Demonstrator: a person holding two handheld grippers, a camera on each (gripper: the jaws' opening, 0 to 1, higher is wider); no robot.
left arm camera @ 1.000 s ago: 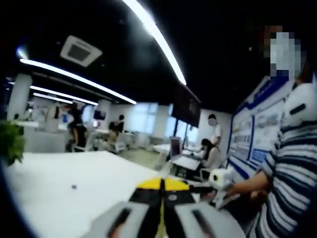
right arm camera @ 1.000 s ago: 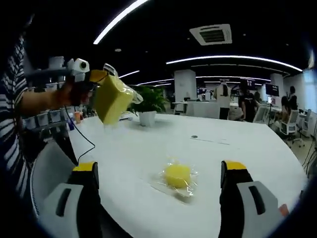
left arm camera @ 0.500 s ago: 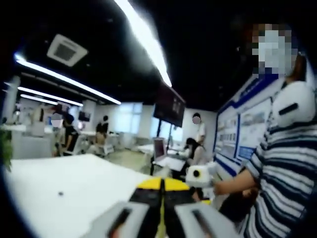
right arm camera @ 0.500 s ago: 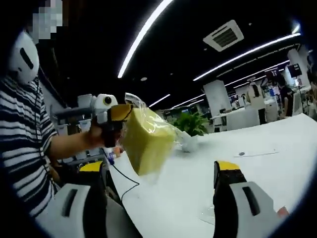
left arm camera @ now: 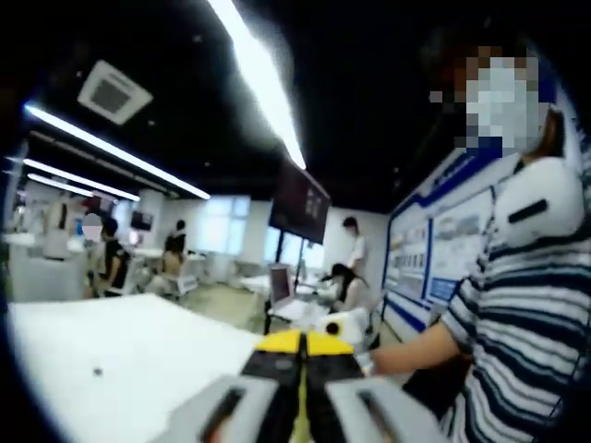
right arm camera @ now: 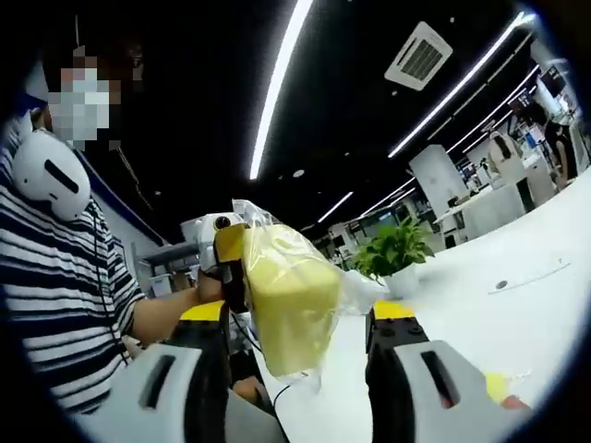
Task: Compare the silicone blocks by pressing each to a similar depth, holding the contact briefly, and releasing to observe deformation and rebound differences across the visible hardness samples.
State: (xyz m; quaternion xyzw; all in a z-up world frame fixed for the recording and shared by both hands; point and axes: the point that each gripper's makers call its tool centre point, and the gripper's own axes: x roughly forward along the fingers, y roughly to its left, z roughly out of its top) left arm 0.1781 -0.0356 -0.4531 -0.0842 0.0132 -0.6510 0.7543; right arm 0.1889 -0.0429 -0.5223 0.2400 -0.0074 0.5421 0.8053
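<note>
Left gripper (right arm camera: 235, 268), seen in the right gripper view, is clamped on a bagged yellow silicone block (right arm camera: 288, 300) held aloft between the right gripper's (right arm camera: 294, 318) spread jaws, which grip nothing. In the left gripper view its own jaws meet, tips together (left arm camera: 302, 343). For a fair squeeze, the right jaws should probably close squarely on opposite faces, slowly, to a depth matched across samples. The block's far face is hidden; the white tabletop (right arm camera: 517, 305) lies beyond.
</note>
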